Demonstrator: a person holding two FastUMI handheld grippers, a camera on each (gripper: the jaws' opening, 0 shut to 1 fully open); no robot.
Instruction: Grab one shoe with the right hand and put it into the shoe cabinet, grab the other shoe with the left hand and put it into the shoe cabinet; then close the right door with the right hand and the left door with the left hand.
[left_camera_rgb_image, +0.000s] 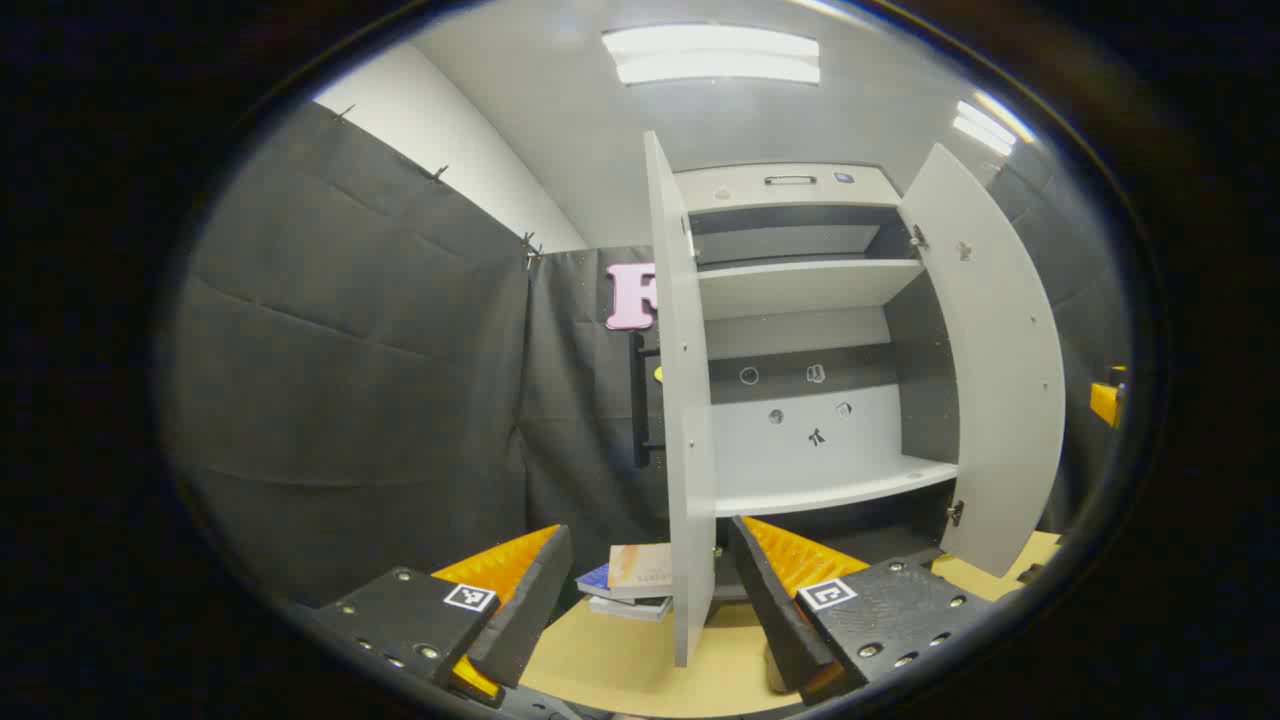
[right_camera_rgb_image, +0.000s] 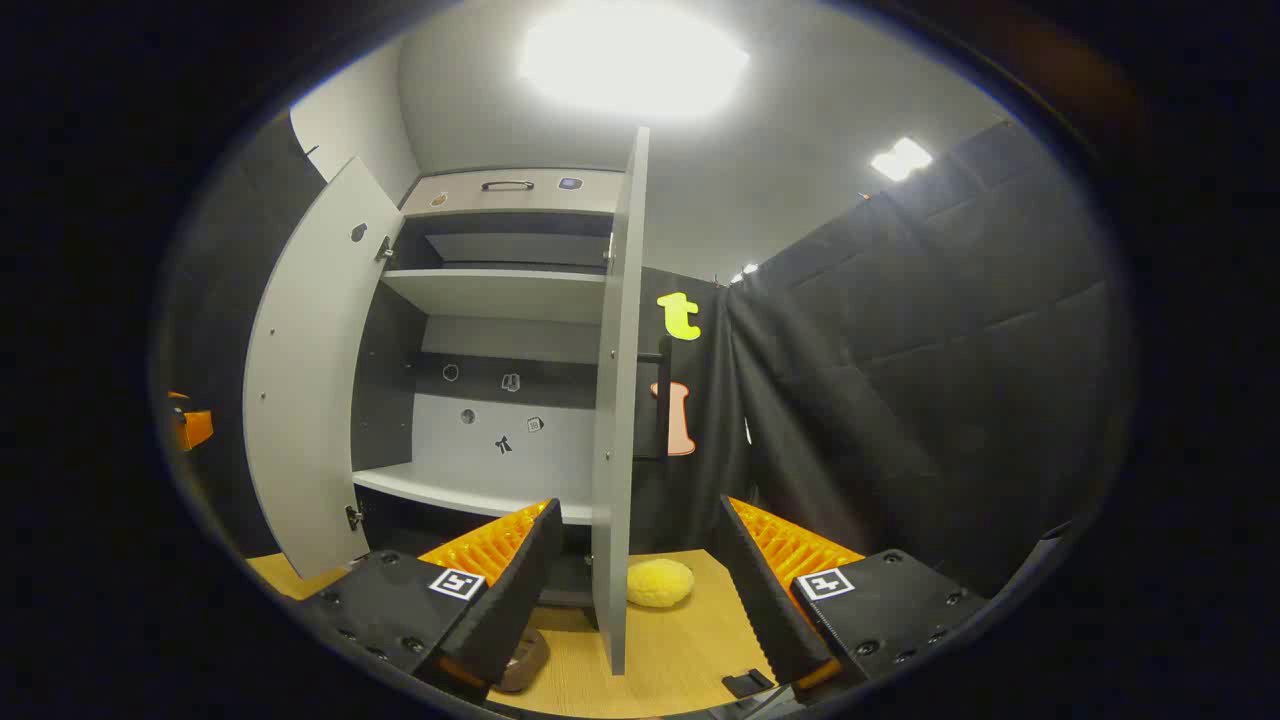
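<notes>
Hiding behind right claw (right_camera_rgb_image: 632, 580) finger: brownish object (right_camera_rgb_image: 524, 662), unidentifiable.

We see a brown thing (right_camera_rgb_image: 522, 662), perhaps a shoe, half hidden behind our right claw's finger; books (left_camera_rgb_image: 630, 582) are partly covered by the left door (left_camera_rgb_image: 680, 400).

We saw a wooden bench (left_camera_rgb_image: 620, 665) carrying the open shoe cabinet (left_camera_rgb_image: 810, 340), a stack of books (left_camera_rgb_image: 630, 583) beside its left door, and a yellow fluffy ball (right_camera_rgb_image: 660, 583) by its right door.
</notes>
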